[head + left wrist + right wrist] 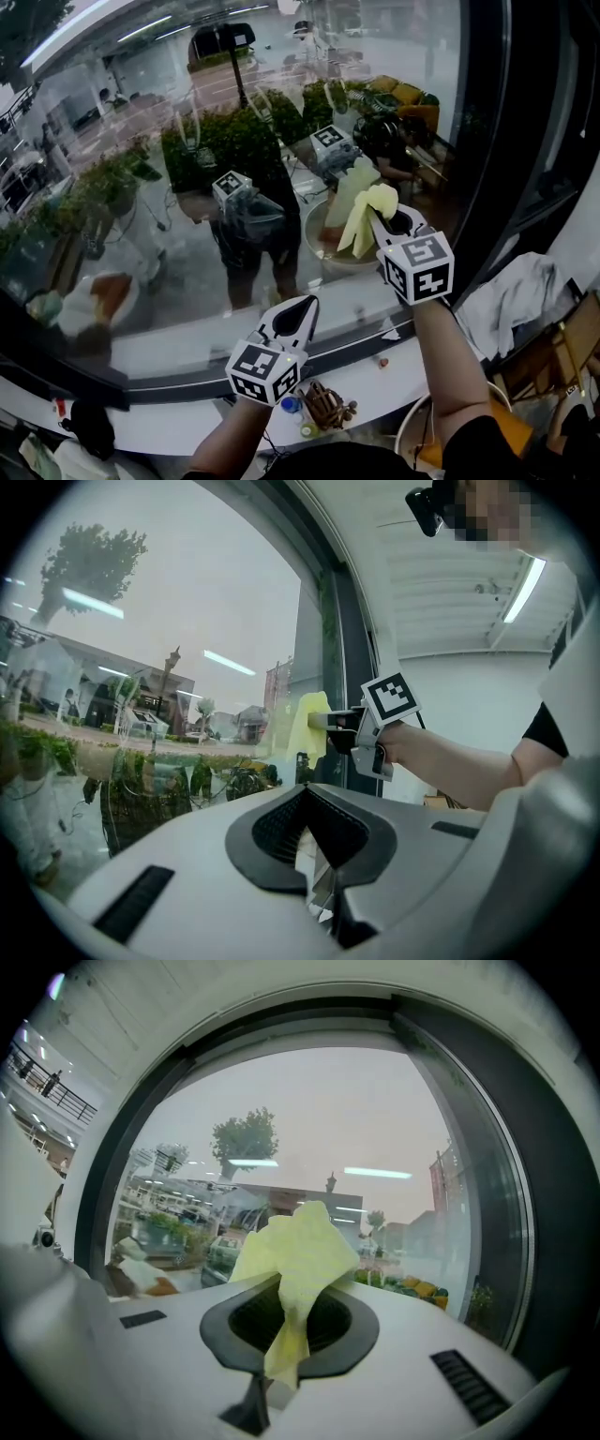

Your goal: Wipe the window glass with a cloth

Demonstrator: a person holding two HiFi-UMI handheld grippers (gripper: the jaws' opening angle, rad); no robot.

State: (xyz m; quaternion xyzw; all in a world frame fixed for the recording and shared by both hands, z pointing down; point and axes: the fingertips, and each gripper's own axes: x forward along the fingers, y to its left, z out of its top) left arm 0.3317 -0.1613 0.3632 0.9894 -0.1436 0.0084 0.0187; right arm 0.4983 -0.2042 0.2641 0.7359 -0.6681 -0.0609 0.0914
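The window glass (pixel 141 141) fills most of the head view and mirrors both grippers. My right gripper (pixel 398 225) is raised toward the pane, shut on a pale yellow cloth (pixel 364 214) that sticks out past the jaws close to the glass. In the right gripper view the cloth (pixel 295 1251) bunches up out of the right gripper (pixel 286 1321) in front of the glass (pixel 309 1119). My left gripper (pixel 296 317) is lower, near the sill, shut with nothing in it. The left gripper view shows the left gripper (pixel 314 855), with the cloth (pixel 305 726) beyond it.
A dark window frame (pixel 487 141) runs up the right side. A white sill (pixel 187 337) lies under the pane. Below it are small objects (pixel 323 405), a round white bin (pixel 422 431), and white fabric (pixel 511 300) at the right.
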